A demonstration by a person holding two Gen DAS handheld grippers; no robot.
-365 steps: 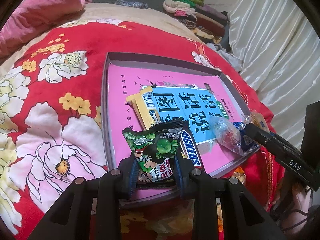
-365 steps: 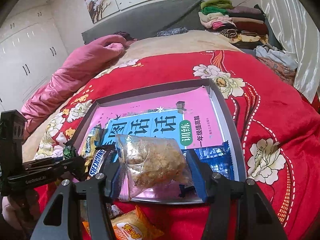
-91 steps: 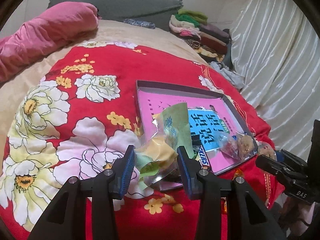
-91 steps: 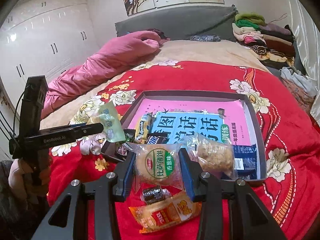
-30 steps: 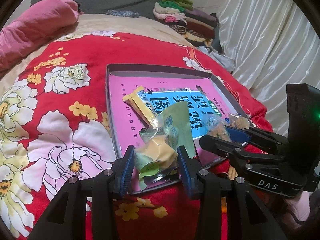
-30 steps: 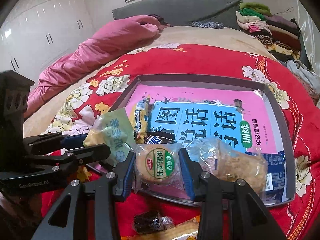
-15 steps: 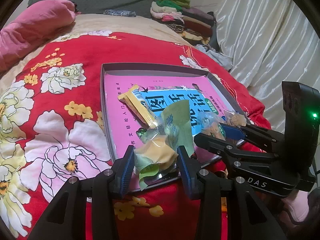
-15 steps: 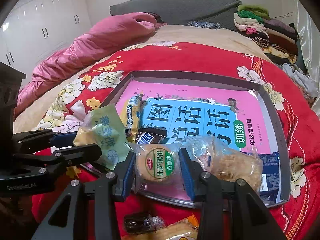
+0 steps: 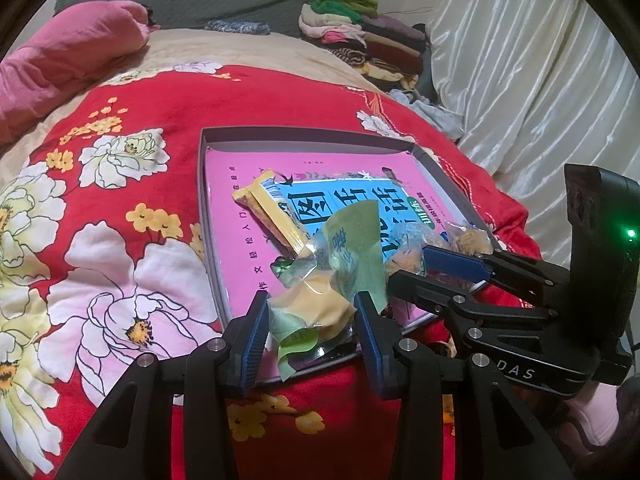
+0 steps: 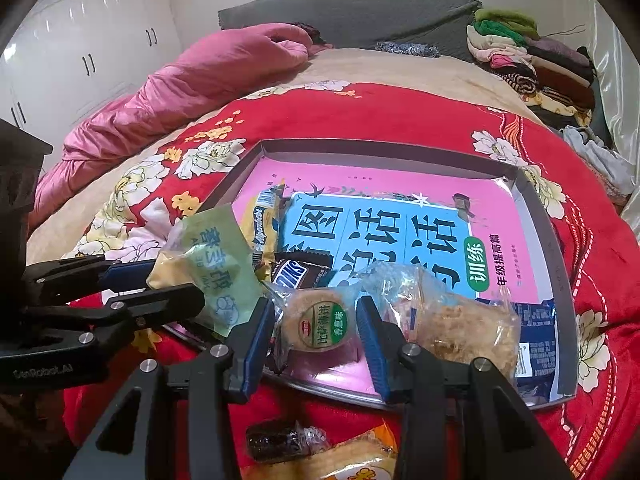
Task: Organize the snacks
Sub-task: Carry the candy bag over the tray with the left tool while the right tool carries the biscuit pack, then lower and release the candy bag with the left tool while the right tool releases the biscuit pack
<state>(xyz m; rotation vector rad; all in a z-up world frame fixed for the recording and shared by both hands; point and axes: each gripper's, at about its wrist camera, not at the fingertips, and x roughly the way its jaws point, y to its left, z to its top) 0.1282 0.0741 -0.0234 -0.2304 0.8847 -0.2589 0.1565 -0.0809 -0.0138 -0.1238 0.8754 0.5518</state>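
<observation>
Red bedspread [image 9: 168, 120], tray [image 10: 560, 264], round cracker packet [image 10: 318, 322] clamped in right gripper [image 10: 316, 330]

Two matching black handheld grippers
Left gripper [image 9: 310, 334] and right gripper [image 10: 316, 336]: black linkage arms, silver screw heads, ribbed blue pads; white lettering, green light on right.

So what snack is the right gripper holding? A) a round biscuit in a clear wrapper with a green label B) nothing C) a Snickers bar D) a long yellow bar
A: in the right wrist view the right gripper has its blue pads pressed on the round biscuit in a clear wrapper with a green label, while the Snickers bar and the long yellow bar lie in the tray.
</observation>
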